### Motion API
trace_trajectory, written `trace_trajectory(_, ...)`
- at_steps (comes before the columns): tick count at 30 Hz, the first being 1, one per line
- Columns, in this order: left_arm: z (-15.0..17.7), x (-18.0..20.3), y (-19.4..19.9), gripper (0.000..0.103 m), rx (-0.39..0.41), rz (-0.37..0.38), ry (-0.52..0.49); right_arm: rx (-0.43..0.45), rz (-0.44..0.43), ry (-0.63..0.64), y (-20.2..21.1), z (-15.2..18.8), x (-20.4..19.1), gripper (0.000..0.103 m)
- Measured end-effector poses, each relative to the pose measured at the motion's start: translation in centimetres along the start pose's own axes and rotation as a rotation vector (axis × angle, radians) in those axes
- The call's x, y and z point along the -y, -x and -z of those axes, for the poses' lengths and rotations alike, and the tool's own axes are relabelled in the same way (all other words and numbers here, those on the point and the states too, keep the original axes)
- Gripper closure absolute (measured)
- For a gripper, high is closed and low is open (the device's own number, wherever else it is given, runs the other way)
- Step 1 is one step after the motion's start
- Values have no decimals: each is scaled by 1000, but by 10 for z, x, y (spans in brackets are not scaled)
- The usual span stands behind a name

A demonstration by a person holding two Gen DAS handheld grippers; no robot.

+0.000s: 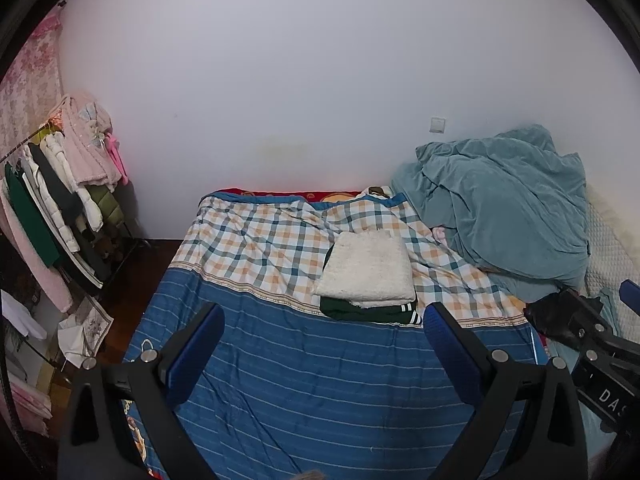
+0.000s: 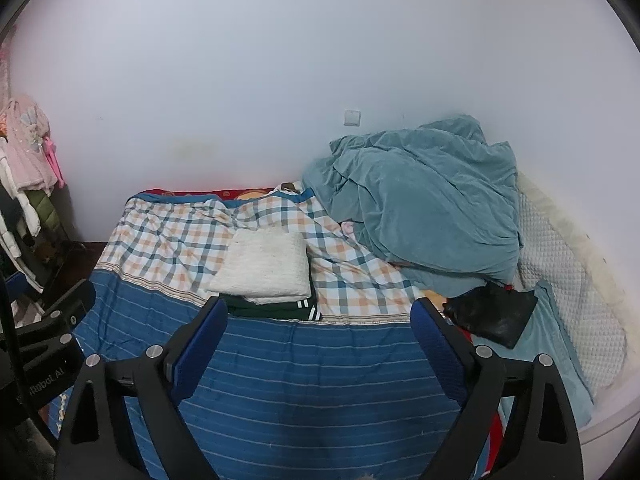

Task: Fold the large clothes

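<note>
A folded white fleecy garment [image 1: 368,268] lies on a folded dark green garment with white stripes [image 1: 372,312], on the bed's checked cover. The stack also shows in the right wrist view, white garment [image 2: 264,266] over green garment [image 2: 276,308]. A black garment [image 2: 492,314] lies crumpled at the right of the bed, and it also shows in the left wrist view [image 1: 548,314]. My left gripper [image 1: 324,320] is open and empty, above the blue striped sheet [image 1: 320,380]. My right gripper [image 2: 320,316] is open and empty, just in front of the stack.
A heaped teal blanket [image 2: 420,208] fills the bed's far right corner. A clothes rack [image 1: 60,200] with hanging coats stands left of the bed. A white quilted pad [image 2: 568,280] runs along the right wall. The other gripper's body [image 1: 600,360] shows at right.
</note>
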State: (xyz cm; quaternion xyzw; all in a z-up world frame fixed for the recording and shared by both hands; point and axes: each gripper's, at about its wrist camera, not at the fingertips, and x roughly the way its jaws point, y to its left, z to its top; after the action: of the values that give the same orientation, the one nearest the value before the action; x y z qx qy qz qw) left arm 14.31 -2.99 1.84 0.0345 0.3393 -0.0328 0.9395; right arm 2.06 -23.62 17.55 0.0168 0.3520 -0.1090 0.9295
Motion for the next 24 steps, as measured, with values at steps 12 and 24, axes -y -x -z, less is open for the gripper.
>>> trace_trajectory(12, 5, 0, 8, 0, 9, -11, 19, 11, -11, 0, 3, 1, 0, 6)
trace_trajectory(24, 6, 3, 16, 0, 15, 0, 13, -6, -47, -14, 7, 7, -1, 6)
